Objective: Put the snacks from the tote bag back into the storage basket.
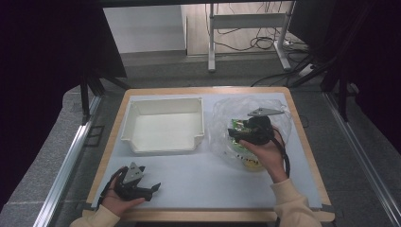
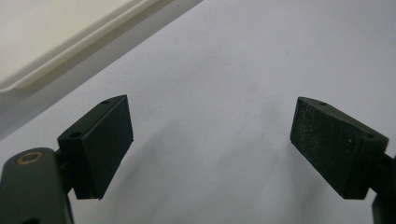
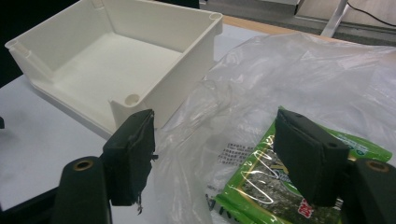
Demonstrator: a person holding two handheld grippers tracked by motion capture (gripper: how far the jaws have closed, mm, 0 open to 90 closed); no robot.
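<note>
The table (image 1: 198, 187) is being covered by a pale sheet, and on its far left part a white bin (image 1: 163, 125) is being kept open-topped with nothing lying inside. Just beside the bin's right wall, a clear plastic bag (image 1: 227, 113) is being spread in crumpled folds, and a green seaweed packet (image 1: 241, 125) is being held within or under its film — which of the two cannot be told.

The right gripper (image 1: 255, 132) is being held directly above that packet, while the left gripper (image 1: 142, 189) is being rested near the table's front left edge, well apart from the bag. The right hand is thus being placed as the nearer one by far.

In the right gripper view the seaweed packet (image 3: 261, 182) is being seen low and to the right between the jaws, its long side running from lower left up toward upper right, crossing under the right-hand jaw. The bag's film (image 3: 289, 79) is being draped over it. The bin (image 3: 126, 60) is lying up and to the left of the jaws.

The right gripper (image 3: 219, 158) is being kept spread wide, nothing pressed by its pads. The left gripper (image 2: 210, 144) is likewise being held spread over bare sheet — nothing between its jaws.

A short drop toward the packet, with the jaws set across its narrow width, is judged to be what the coming move calls for.
</note>
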